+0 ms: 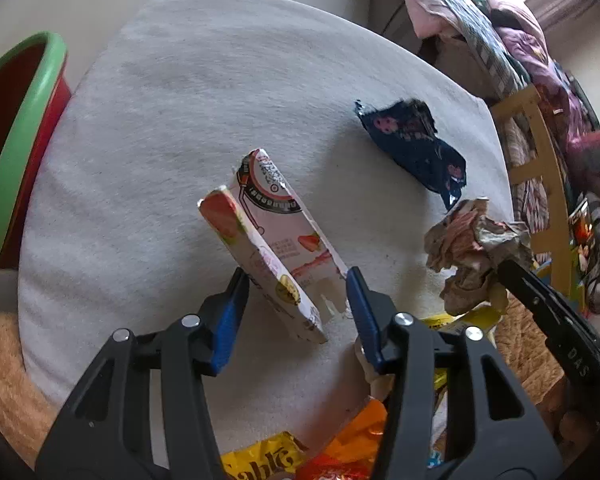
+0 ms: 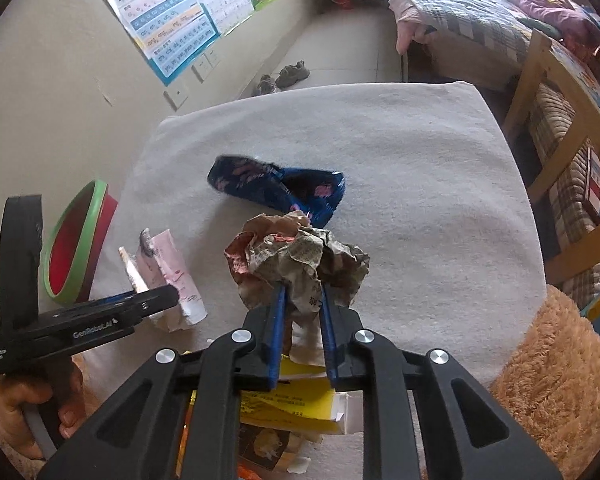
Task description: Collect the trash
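Note:
A pink and white strawberry carton (image 1: 268, 220) stands tilted on the white cloth-covered table (image 1: 180, 100). My left gripper (image 1: 296, 274) is shut on its near end, a blue pad against each side. The right wrist view shows the same carton (image 2: 168, 272) with the left gripper (image 2: 168, 296) reaching in from the left. My right gripper (image 2: 302, 288) is shut on a crumpled paper ball (image 2: 296, 252), held above the table; the ball (image 1: 468, 240) also hangs at the right of the left wrist view. A dark blue wrapper (image 1: 416, 148) (image 2: 284, 192) lies farther back on the cloth.
A red bin with a green rim (image 1: 20, 140) (image 2: 76, 240) stands off the table's left edge. Yellow and orange wrappers (image 1: 352, 440) (image 2: 296, 400) lie at the near edge. A wooden chair (image 2: 560, 120) and a bed stand to the right, a fluffy tan cushion (image 2: 556, 380) nearby.

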`<state>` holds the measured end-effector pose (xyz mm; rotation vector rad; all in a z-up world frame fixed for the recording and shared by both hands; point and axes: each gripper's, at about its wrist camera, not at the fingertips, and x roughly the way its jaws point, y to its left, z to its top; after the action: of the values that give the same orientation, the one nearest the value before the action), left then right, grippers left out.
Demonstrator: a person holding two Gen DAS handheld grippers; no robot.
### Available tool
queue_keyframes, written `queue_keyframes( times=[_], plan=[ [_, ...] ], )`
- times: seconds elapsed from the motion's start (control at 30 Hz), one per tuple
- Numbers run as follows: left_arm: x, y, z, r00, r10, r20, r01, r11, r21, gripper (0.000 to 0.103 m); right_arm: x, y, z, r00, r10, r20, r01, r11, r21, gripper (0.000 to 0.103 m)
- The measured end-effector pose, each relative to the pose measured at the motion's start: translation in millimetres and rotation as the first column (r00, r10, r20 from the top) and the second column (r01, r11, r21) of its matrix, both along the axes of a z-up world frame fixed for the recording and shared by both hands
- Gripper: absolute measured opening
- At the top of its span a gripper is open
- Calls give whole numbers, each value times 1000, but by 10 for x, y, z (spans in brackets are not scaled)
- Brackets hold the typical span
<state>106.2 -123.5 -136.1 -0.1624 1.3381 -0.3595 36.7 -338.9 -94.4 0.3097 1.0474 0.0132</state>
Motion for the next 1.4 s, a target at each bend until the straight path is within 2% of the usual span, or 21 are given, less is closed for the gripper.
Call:
queue_keyframes(
  times=[0.1,0.2,0.27,0.4,0.47,0.6,0.77,0.83,0.9,0.93,1.07,1.2,1.4],
  plan=[
    [-10,65,62,999,31,6,-31,999,-33,49,-4,-51,7,1000,-18,4,18,1000,6,15],
    [-34,100,127,998,54,22,-52,997,-65,57,-15,-90,-6,999,-32,1,32,999,20,15],
    [-41,109,146,997,70,27,-67,995,-74,60,-18,-103,3,999,-36,4,36,999,21,15],
    [-40,116,143,996,90,15,-88,992,-90,61,-21,-119,5,999,-44,10,44,999,22,15],
    [-47,130,141,995,95,14,-94,991,-93,65,-19,-128,-6,999,-49,10,49,999,24,15],
    [-3,65,99,995,100,4,-99,992,-83,72,-13,-146,-20,998,-55,6,55,998,28,15],
    [71,-33,-44,997,81,-8,-81,997,0,72,-15,-145,-22,999,-49,4,49,998,25,15],
    [83,-19,-119,996,85,-26,-84,996,13,67,-13,-136,-28,999,-43,2,43,999,25,15],
    [72,15,-108,996,86,-9,-86,996,13,55,-9,-121,-38,999,-39,0,39,999,24,15],
    [75,30,-103,997,76,-16,-76,997,-1,44,-6,-116,-44,999,-38,-1,38,999,23,15],
    [72,93,-51,997,76,-8,-76,997,-22,42,-7,-103,-34,999,-35,4,35,999,24,14],
    [20,132,39,998,52,26,-52,999,-7,42,-15,-104,-10,999,-38,12,38,999,24,13],
    [-74,142,244,993,18,114,-20,1000,15,42,-20,-57,39,999,-30,24,30,999,21,9]
  ],
)
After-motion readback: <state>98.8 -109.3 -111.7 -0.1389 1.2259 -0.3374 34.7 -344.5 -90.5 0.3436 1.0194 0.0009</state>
